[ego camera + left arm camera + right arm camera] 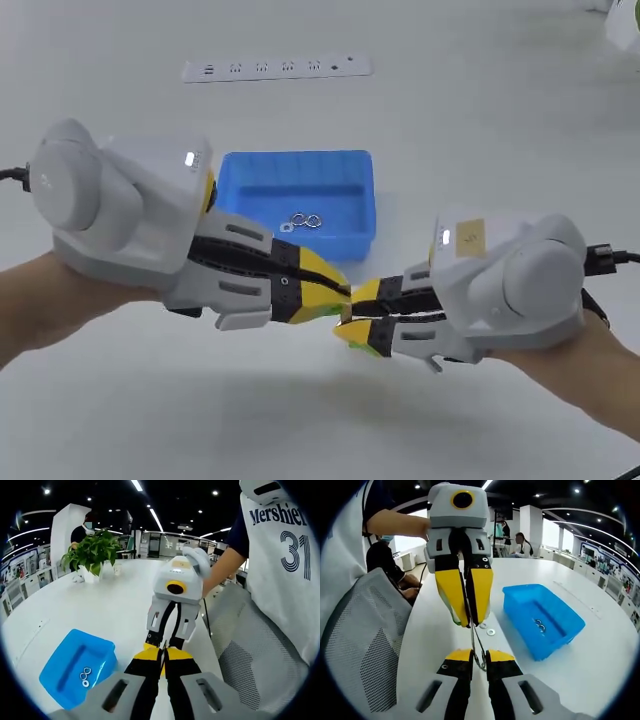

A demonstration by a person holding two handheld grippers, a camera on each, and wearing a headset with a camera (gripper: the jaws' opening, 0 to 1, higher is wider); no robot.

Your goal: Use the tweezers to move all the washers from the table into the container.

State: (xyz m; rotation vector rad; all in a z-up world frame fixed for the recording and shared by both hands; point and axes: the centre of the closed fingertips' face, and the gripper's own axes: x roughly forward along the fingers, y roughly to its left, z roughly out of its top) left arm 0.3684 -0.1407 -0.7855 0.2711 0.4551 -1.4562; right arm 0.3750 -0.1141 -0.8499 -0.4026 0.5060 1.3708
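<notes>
Metal tweezers (474, 640) run between the two grippers, which meet tip to tip. My right gripper (480, 656) is shut on their looped end. My left gripper (468, 620) is shut on the other end, seen from its own side as a thin strip (162, 652) between the yellow jaws. In the head view the left gripper (335, 298) and right gripper (352, 315) touch just in front of the blue container (350, 165). Three washers (305, 221) lie in the container. A loose washer (491, 631) lies on the table beneath the left jaws, with another beside it.
A white power strip (277, 68) lies behind the container. A potted plant (95, 552) stands at the table's far end. A grey mesh chair (365, 650) is at the table's edge by the person. People sit in the background.
</notes>
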